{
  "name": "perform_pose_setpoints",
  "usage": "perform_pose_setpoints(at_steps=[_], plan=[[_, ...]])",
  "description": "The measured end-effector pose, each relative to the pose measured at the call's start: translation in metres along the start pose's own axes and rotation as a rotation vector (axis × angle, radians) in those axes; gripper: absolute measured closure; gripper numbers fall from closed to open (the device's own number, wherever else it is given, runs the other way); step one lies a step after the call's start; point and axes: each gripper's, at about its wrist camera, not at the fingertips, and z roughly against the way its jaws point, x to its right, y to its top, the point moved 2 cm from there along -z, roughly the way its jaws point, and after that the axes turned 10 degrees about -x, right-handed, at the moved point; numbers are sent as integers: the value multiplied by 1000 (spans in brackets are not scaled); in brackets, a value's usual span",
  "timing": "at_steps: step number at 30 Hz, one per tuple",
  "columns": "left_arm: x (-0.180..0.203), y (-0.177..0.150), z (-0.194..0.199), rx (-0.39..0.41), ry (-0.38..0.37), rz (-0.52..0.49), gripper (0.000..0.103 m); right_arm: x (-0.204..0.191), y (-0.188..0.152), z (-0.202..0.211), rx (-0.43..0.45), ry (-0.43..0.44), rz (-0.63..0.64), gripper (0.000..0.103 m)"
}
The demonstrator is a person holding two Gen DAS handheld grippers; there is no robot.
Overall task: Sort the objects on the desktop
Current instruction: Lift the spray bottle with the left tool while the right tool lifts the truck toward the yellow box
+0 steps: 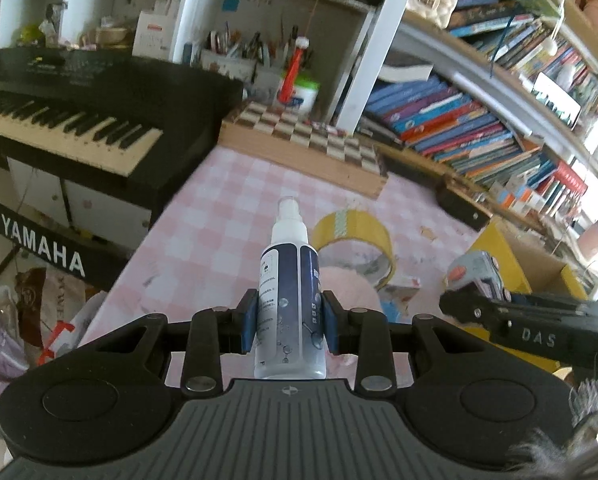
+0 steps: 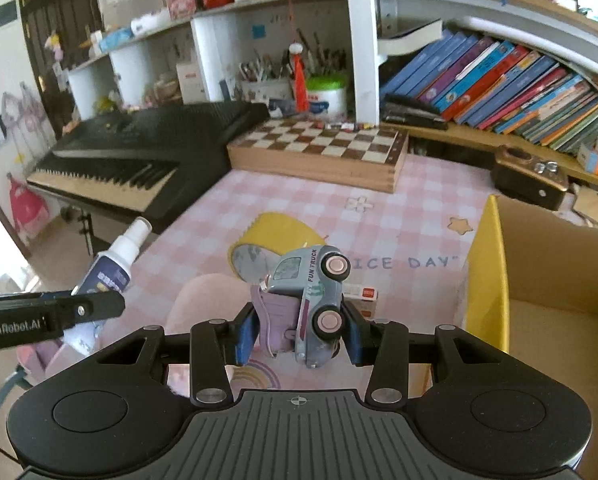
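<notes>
My left gripper (image 1: 287,326) is shut on a white and dark blue spray bottle (image 1: 287,280), held above the pink checked desk mat (image 1: 227,216). The bottle also shows in the right wrist view (image 2: 111,268), at the left. My right gripper (image 2: 299,332) is shut on a grey-blue and purple toy truck (image 2: 311,300), tipped on its side with its wheels facing right, lifted over the mat (image 2: 299,204). The truck shows in the left wrist view (image 1: 475,274), at the right. A yellow tape roll (image 1: 355,236) lies on the mat, also visible in the right wrist view (image 2: 267,236).
An open cardboard box with a yellow flap (image 2: 495,280) stands at the right. A wooden chessboard box (image 2: 319,156) lies at the back of the desk. A Yamaha keyboard (image 1: 67,120) is on the left. Bookshelves (image 2: 499,80) line the back right. A small red and white box (image 2: 363,292) lies near the truck.
</notes>
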Motion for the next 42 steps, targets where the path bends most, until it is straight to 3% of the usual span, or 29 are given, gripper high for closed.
perform_pose_setpoints(at_steps=[7,18,34,42], plan=[[2,-15,30,31,-69,17,73,-10,-20,23,10,-14,-17,60],[-1,-53,80,69,-115,9,73,-33,-69,61,15,-16,-51,60],[7,-120,141,54,-207,-65,73,-61,-143,110,15,-67,-75,60],[22,-145,150,-2,-272,-111,73,-60,-179,133,13,-85,-125,60]])
